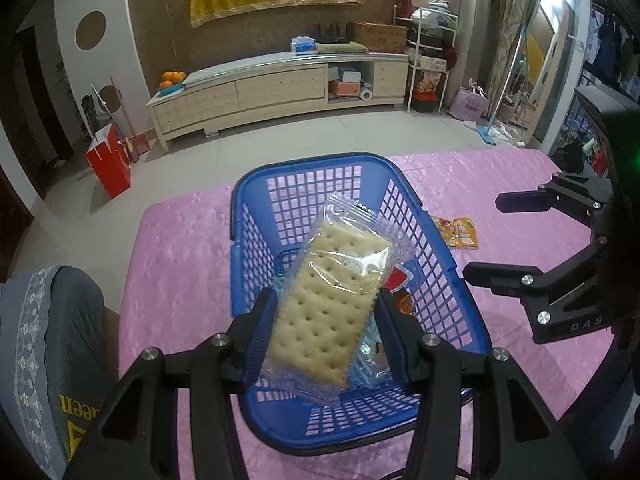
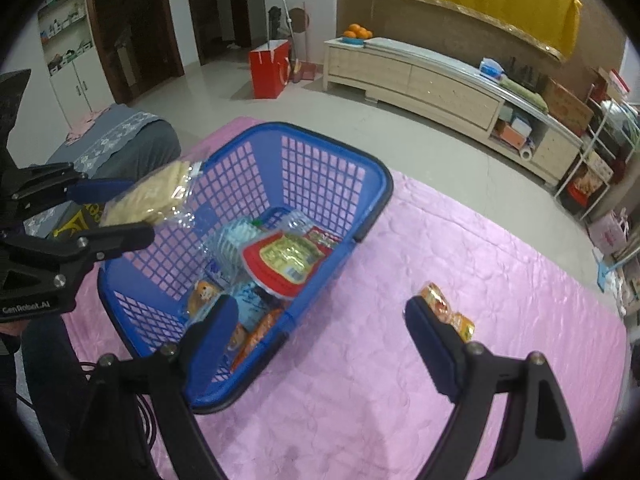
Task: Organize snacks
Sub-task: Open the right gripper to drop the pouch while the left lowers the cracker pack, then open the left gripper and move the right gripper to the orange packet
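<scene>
My left gripper (image 1: 325, 320) is shut on a clear-wrapped cracker pack (image 1: 328, 304) and holds it above the blue plastic basket (image 1: 436, 264). The same pack (image 2: 148, 196) shows in the right wrist view, over the basket's left rim (image 2: 376, 168). Several snack packs (image 2: 280, 264) lie inside the basket. My right gripper (image 2: 320, 320) is open and empty, low over the pink tablecloth beside the basket. An orange snack packet (image 2: 448, 312) lies on the cloth by its right finger; it also shows in the left wrist view (image 1: 460, 232).
The pink tablecloth (image 2: 360, 400) covers the table. A grey cushioned seat (image 1: 52, 340) stands at the table's left edge. A long TV cabinet (image 1: 276, 88) and a red paper bag (image 1: 110, 160) stand on the floor beyond.
</scene>
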